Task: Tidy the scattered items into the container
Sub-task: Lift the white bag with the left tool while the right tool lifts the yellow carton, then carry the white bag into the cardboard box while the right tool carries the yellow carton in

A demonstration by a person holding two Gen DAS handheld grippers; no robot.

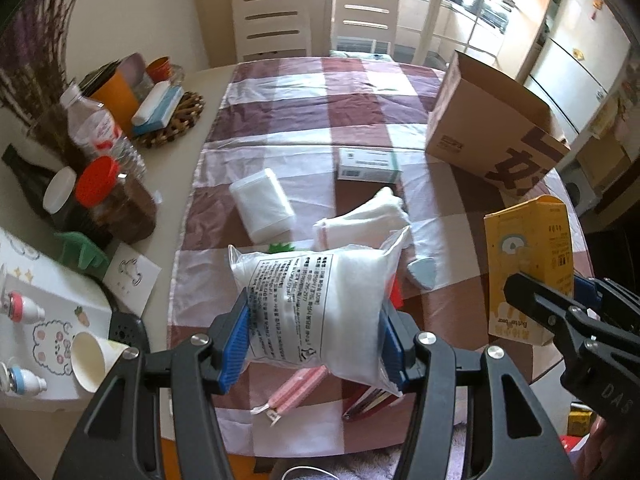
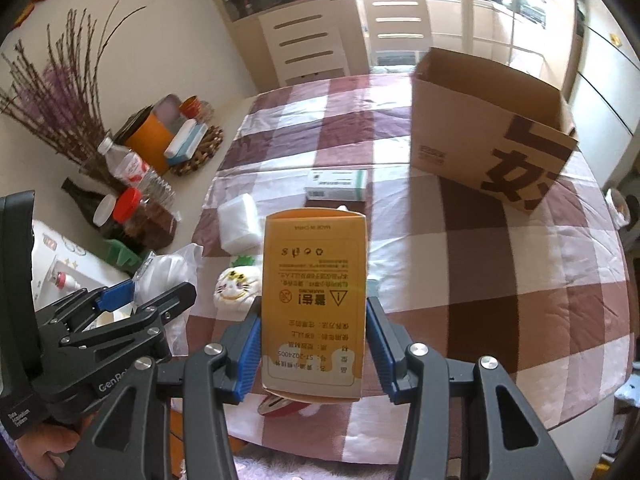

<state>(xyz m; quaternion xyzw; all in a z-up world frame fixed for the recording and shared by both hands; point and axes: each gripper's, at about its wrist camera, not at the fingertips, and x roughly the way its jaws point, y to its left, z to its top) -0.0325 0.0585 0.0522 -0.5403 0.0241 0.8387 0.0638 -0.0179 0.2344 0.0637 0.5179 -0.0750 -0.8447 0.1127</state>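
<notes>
My left gripper [image 1: 314, 344] is shut on a clear plastic bag of white stuff [image 1: 320, 308], held above the checked cloth. My right gripper [image 2: 314, 346] is shut on an upright yellow carton [image 2: 316, 300]; the same carton [image 1: 528, 264] shows at the right of the left wrist view. The open cardboard box [image 1: 488, 128] [image 2: 488, 132] stands at the far right of the table. Loose on the cloth lie a white-green box [image 1: 368, 165] [image 2: 336, 186], a white tub [image 1: 262, 204] [image 2: 240, 226], folded white cloth [image 1: 368, 216], a pink item [image 1: 296, 390] and a white plush toy [image 2: 236, 288].
Off the cloth at the left stand a water bottle [image 1: 96, 124], a red-lidded jar [image 1: 116, 204], an orange cup [image 1: 116, 96], a woven trivet [image 1: 176, 120] and a paper cup [image 1: 94, 360]. Dried purple branches [image 2: 60, 108] rise at the far left. Chairs [image 1: 272, 20] stand behind the table.
</notes>
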